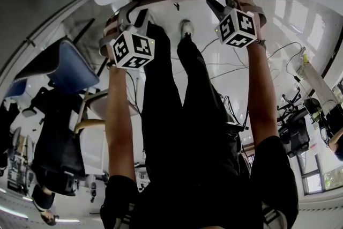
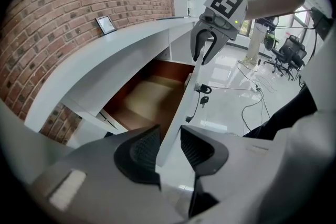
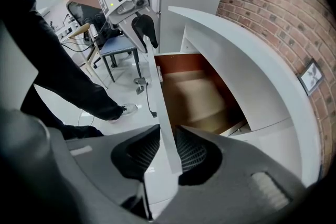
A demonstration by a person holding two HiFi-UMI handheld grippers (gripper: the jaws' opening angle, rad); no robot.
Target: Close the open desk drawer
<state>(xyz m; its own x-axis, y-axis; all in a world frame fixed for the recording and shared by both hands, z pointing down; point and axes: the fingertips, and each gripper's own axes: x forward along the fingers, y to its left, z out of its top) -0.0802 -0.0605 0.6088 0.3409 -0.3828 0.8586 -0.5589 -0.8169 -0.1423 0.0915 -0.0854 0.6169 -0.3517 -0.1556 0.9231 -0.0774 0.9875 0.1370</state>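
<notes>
Both tongs (image 2: 169, 136) (image 3: 167, 136) astride drawer front (image 3: 157, 97)

— How does the person hold the arms?
— The left arm (image 1: 119, 126) and the right arm (image 1: 261, 94) reach forward, nearly parallel.
— And the grippers?
— The left gripper (image 2: 169, 141) and the right gripper (image 3: 165, 149) point steeply down, each with its jaws apart.
</notes>
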